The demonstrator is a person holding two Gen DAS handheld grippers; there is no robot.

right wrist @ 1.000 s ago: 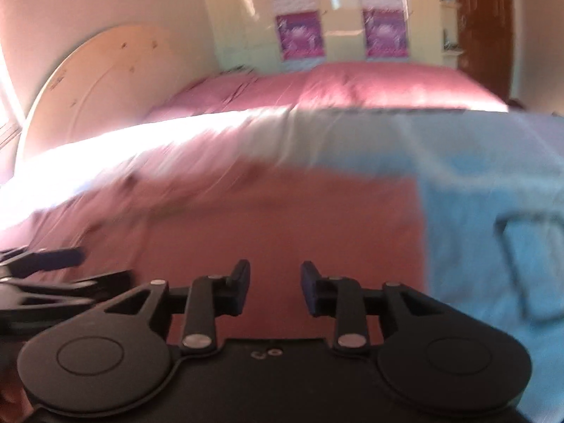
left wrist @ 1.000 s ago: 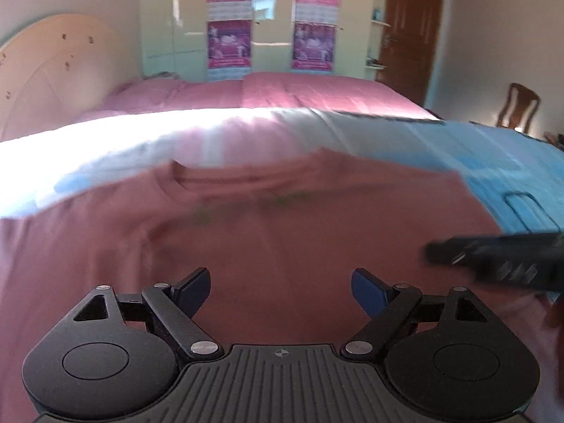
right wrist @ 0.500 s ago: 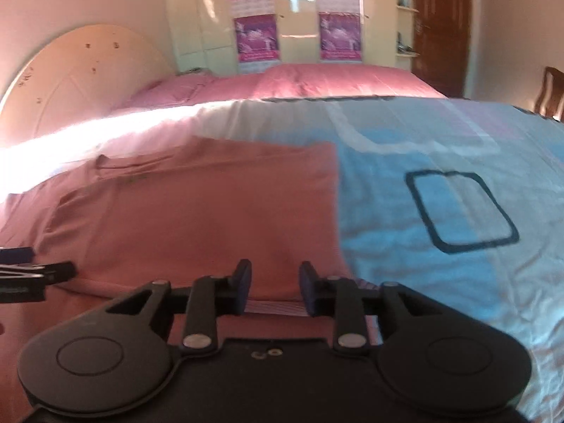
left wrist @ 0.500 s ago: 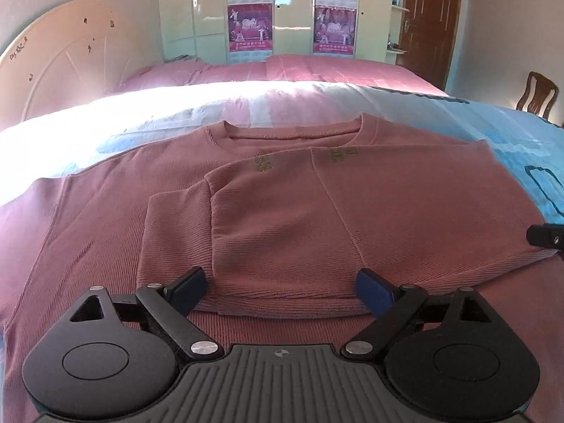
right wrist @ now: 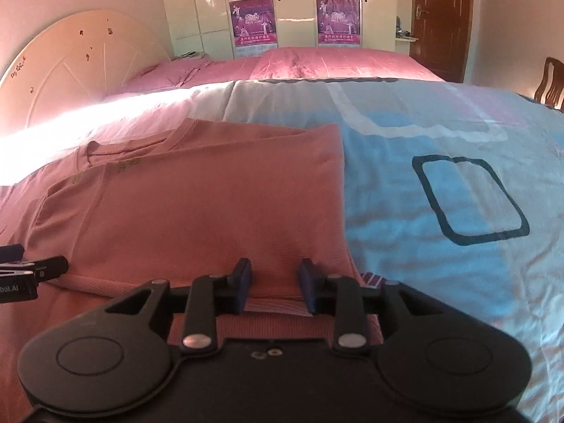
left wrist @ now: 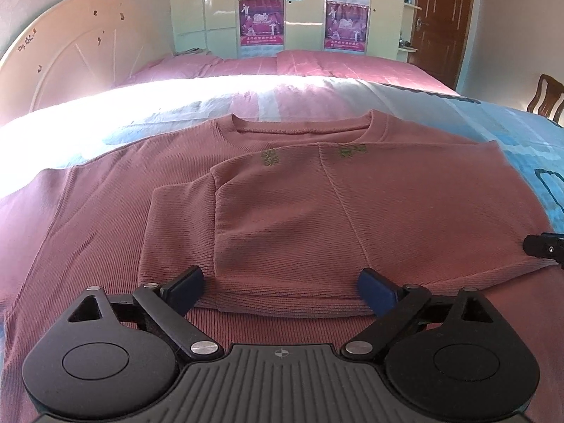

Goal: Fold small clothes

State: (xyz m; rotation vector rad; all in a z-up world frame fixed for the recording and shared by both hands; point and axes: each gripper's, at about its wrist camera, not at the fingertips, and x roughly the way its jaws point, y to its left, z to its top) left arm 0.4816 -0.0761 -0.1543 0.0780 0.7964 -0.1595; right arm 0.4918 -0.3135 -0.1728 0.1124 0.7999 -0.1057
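left gripper (left wrist: pixel 281 290): matte black body, ribbed grey centre panel with small crosshair mark, two round side discs, silver pivot screws, dark blue pads on fingertips (left wrist: pixel 185 287). right gripper (right wrist: pixel 274 283): same black build, smooth centre plate, silver pivot screws, dark blue pads. white lettering on left gripper's side, seen in right wrist view.

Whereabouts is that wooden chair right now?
The wooden chair sits at the far right edge of both views, past the blue bedspread and right of the brown door.

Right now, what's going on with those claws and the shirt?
Both claws open, left claw wider, right claw narrower. Shirt part-folded on bed. Nothing in the way.
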